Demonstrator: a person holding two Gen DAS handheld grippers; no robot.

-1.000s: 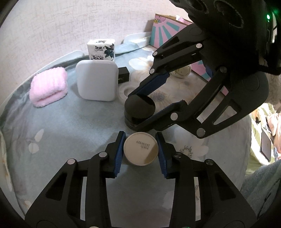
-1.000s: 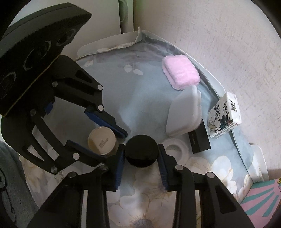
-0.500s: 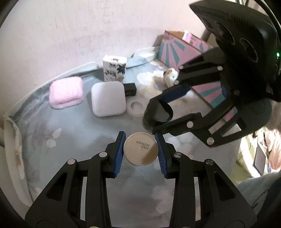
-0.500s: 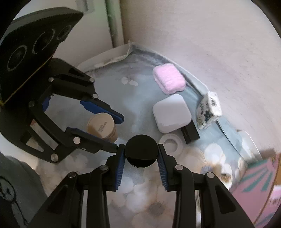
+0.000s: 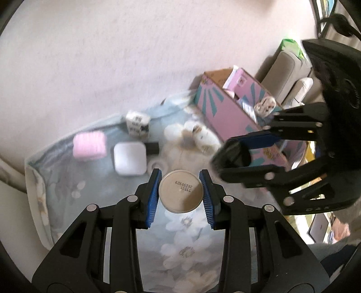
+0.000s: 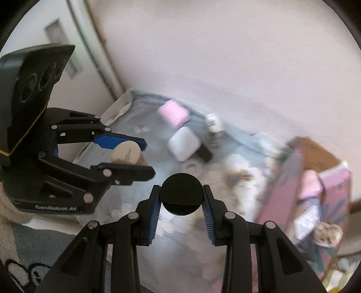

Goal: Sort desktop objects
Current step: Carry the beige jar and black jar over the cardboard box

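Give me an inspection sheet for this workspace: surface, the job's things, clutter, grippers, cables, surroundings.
Surface: table under a blue-grey flowered cloth.
Job's things: beige jar held in the air by the left gripper; black jar held in the air by the right gripper.
Clutter: pink towel, white case, small black box beside it, tissue pack, white ring.
Grippers: both shut on their jars, fingers pressing the sides.
Cables: one dark cable at the top right of the left view, blurred.
Surroundings: pale wall; open pink carton holding items; grey sofa behind it.
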